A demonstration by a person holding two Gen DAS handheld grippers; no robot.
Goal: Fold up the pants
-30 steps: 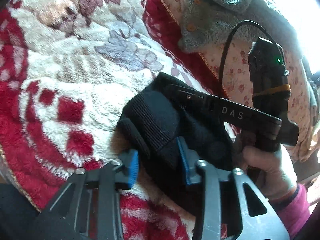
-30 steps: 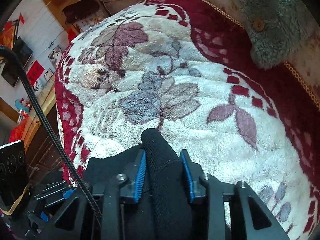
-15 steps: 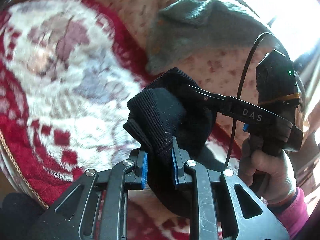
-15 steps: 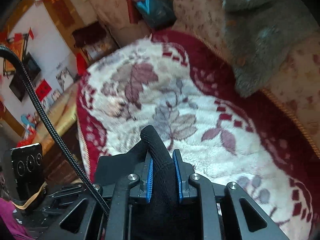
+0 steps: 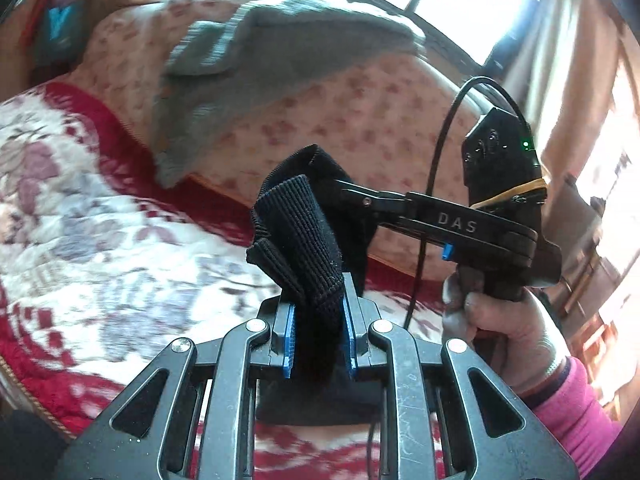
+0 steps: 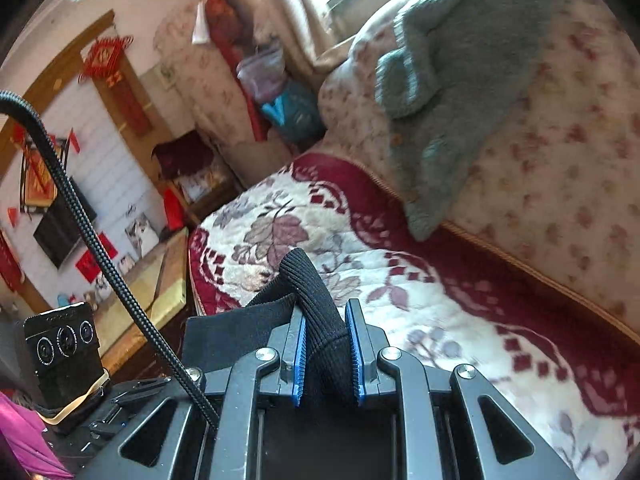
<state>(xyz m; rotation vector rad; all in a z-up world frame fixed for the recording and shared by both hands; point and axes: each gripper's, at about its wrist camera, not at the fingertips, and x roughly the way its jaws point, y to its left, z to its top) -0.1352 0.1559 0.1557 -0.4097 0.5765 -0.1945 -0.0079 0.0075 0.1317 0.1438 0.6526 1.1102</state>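
The pants (image 5: pixel 298 228) are black ribbed knit, bunched and lifted off the bed. My left gripper (image 5: pixel 318 336) is shut on one fold of their waistband. My right gripper (image 6: pixel 326 354) is shut on another fold of the pants (image 6: pixel 310 292); it also shows in the left wrist view (image 5: pixel 360 196), coming in from the right and biting the same bunch. The rest of the pants hangs below the grippers, mostly hidden.
Below lies a fluffy red and white floral blanket (image 6: pixel 400 280) on the bed. A grey-green cardigan (image 5: pixel 256 68) is draped over a floral quilt roll (image 6: pixel 560 168) at the back. A wooden cabinet (image 6: pixel 152 280) stands off the bed's left end.
Both grippers closed on the black pants and lifted them up off the blanket. The views tilted upward toward the quilt roll and window.
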